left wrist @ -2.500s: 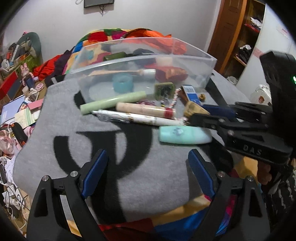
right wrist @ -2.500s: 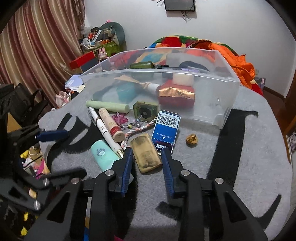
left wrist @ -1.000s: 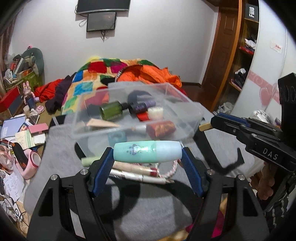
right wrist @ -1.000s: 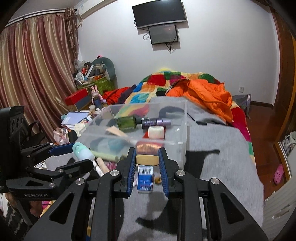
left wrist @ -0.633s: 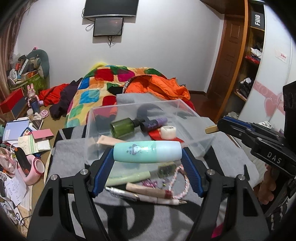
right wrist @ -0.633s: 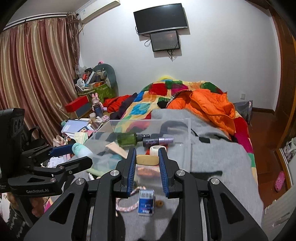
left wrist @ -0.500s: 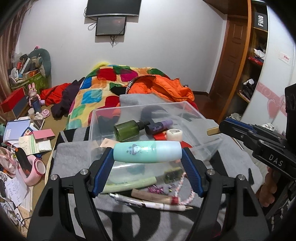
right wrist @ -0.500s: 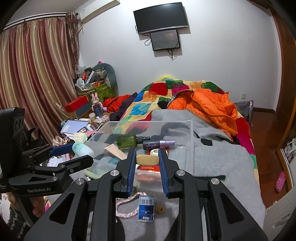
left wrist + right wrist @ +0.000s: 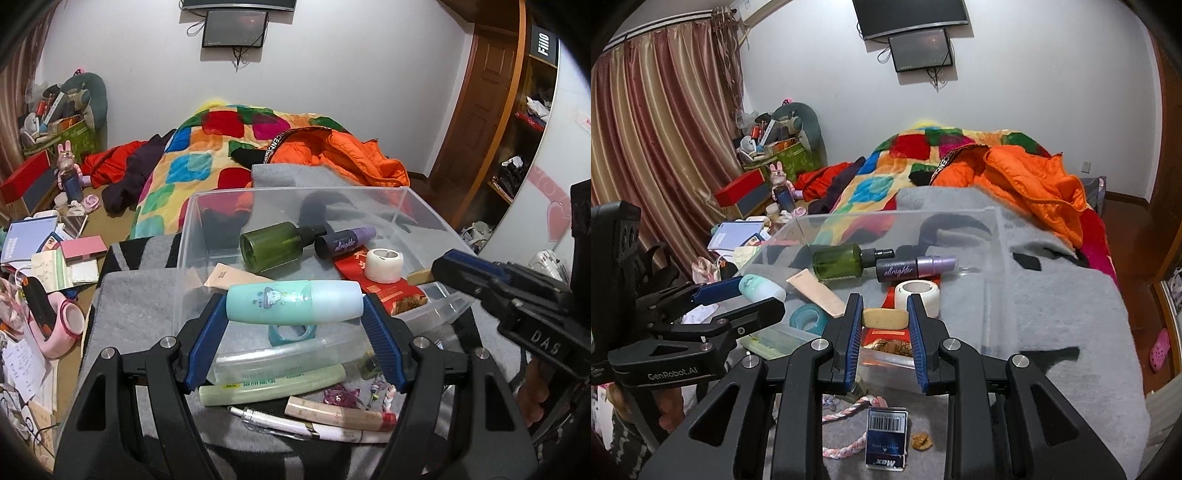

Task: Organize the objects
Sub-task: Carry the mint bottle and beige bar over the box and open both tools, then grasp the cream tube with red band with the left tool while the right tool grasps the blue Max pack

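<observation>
Left tongs (image 9: 294, 325) clamp one mint tube (image 9: 293, 302) endwise above the clear bin (image 9: 424, 206). Right tongs (image 9: 885, 334) pinch one tan bar (image 9: 885, 318), apparently soap. Only the right view shows the blue box (image 9: 887, 437); two bottles lie inside the bin.

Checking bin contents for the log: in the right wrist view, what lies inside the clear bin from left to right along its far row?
Green spray bottle → dark purple "allnighter" bottle, nose to nose, both lying on their sides in the clear bin.

Grey blanket (image 9: 1052, 295) under clear bin (image 9: 417, 206), green tube (image 9: 273, 386), pen (image 9: 280, 426), blue box (image 9: 887, 437), braided cord (image 9: 849, 406).
</observation>
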The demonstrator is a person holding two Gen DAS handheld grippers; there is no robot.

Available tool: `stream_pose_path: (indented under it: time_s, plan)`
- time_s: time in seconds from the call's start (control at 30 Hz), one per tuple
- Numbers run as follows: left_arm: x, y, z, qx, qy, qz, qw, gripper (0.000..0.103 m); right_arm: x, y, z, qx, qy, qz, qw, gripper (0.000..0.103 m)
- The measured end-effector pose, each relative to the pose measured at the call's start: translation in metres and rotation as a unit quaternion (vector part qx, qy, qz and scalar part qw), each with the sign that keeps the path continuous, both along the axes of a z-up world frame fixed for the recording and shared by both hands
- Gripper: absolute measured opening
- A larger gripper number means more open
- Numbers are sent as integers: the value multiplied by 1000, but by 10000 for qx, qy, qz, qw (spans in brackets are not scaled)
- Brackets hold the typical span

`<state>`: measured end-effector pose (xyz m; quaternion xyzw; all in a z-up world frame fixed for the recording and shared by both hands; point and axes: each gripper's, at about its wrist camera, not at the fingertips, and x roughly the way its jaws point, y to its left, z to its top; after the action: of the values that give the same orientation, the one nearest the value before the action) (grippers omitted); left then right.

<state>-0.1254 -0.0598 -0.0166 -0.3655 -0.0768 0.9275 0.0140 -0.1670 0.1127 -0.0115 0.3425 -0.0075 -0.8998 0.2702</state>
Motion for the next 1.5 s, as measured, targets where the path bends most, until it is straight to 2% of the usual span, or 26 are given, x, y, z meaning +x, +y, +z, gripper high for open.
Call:
stream_pose_path:
  time_s: [0.2,0.47,0.6,0.8,1.07,1.3,1.5]
  plan:
    - [-3,0,-1,-2,-46,1,10000,73,0,-6,-8,73,-57,16,10000,22]
    - [6,1,9,21,-12,14,10000,77,6,-1,-1,76,-13,-23,10000,23]
    - [18,2,19,-73,130,48,9999,82,13,5,5,52,77,-76,9999,30]
    - [35,3,22,-105,166,54,9998,88,29,15,13,62,204,-140,9997,36]
    - [53,16,-5,-313,-167,-10,9994,92,47,26,0,229,66,-168,9996,37]
    - [52,26,-34,-236,-581,-223,9978,92,55,29,-29,386,-332,-89,9987,44]
    - [43,34,-46,-102,-794,-510,9955,95,57,33,-47,432,-567,-79,9974,45]
